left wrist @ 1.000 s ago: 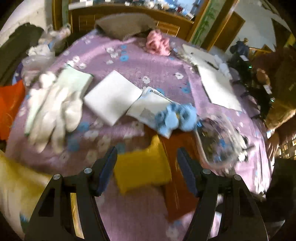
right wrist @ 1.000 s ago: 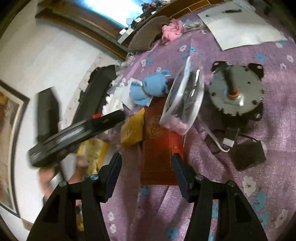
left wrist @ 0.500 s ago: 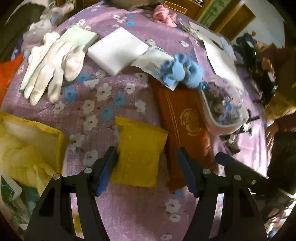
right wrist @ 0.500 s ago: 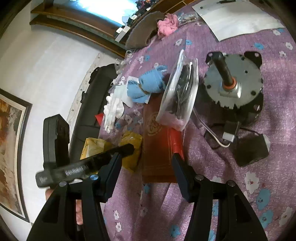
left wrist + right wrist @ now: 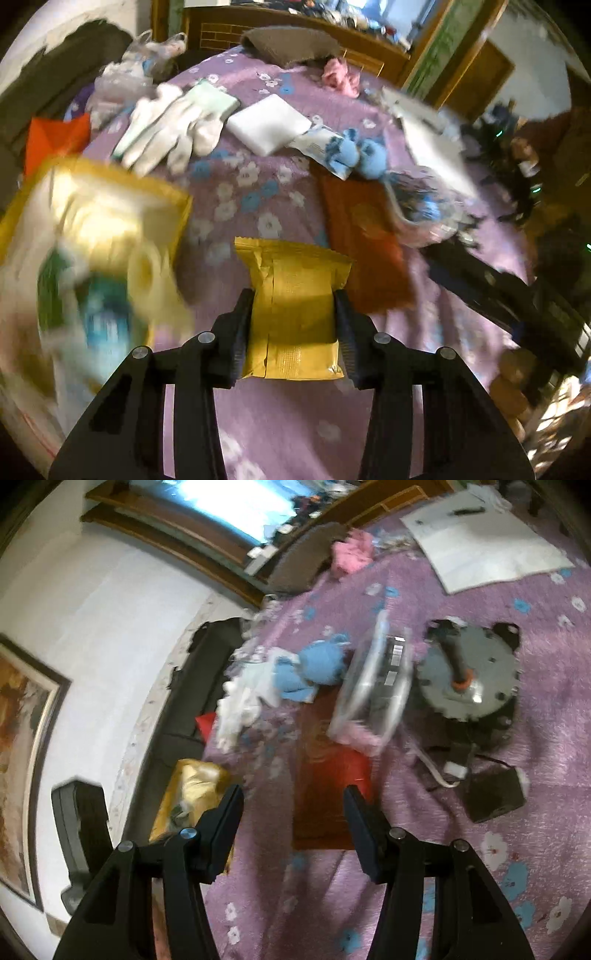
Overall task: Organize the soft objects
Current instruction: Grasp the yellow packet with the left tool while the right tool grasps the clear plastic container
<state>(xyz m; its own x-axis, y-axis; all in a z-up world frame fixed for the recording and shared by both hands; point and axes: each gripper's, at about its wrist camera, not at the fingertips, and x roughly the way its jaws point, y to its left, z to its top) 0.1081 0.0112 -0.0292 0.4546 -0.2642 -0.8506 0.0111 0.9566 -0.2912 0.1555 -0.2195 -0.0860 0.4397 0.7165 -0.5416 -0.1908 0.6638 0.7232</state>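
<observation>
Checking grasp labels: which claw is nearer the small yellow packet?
Left. The left claw has the yellow packet between its closing jaws. The right claw hangs open over the red booklet, with no packet between its fingers.

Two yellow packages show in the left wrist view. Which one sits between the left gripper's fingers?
The small sealed yellow foil packet, between the closing jaws of the left gripper. The large open yellow bag lies apart, on the view's left.

A crinkled yellow packet point(image 5: 295, 306) (seam side up) sits gripped above the purple flowered bench point(image 5: 258, 206).
</observation>
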